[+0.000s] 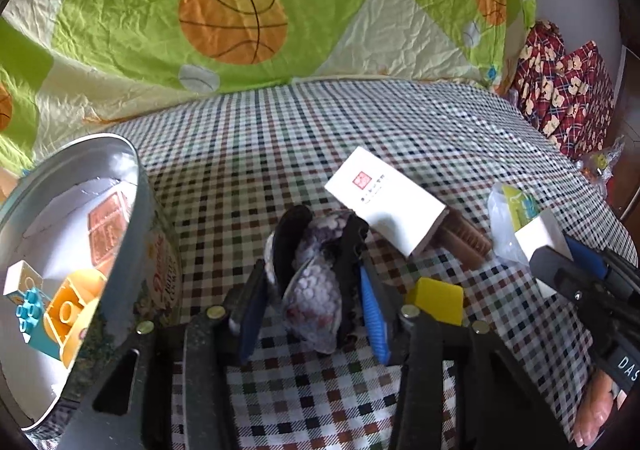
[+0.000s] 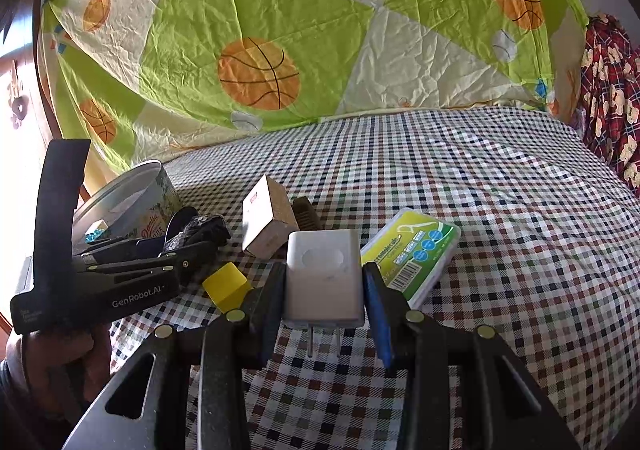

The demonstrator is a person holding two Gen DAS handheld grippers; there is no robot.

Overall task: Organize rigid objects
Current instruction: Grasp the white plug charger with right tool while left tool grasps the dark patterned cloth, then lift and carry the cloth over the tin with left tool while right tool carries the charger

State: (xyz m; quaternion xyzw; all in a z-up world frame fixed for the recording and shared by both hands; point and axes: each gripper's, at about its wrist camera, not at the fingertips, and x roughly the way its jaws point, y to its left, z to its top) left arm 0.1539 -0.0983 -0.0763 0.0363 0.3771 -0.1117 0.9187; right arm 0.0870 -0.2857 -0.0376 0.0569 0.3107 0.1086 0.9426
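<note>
Sitting to the left of the left gripper (image 1: 312, 282) and just beside it, the round metal tin (image 1: 132, 217) is the place the coming move turns on: its open mouth tilts toward the camera, and the carry would run leftward and a little up over its rim. That gripper's fingers are clamped on a mottled grey-and-white object with black parts (image 1: 316, 282), whose kind I cannot make out; its long axis runs along the fingers, pointing away from the camera. The left gripper is the nearer one to the tin. The right gripper (image 2: 324, 290) is farther right, its fingers close against the sides of a white plug adapter (image 2: 323, 278) with two metal prongs pointing down toward the checked cloth (image 2: 500, 209); the hold looks firm, though the contact on the right side is hard to judge. Inside the tin lie a brown biscuit-like slab (image 1: 108, 230), a yellow building block (image 1: 68, 310), a small blue block (image 1: 30, 306) and a white block (image 1: 20, 278). Left on the cloth are a white carton (image 1: 388, 201) resting on a brown comb-like piece (image 1: 464, 242), a yellow block (image 1: 436, 298) and a green-labelled clear case (image 2: 412, 250).
</note>
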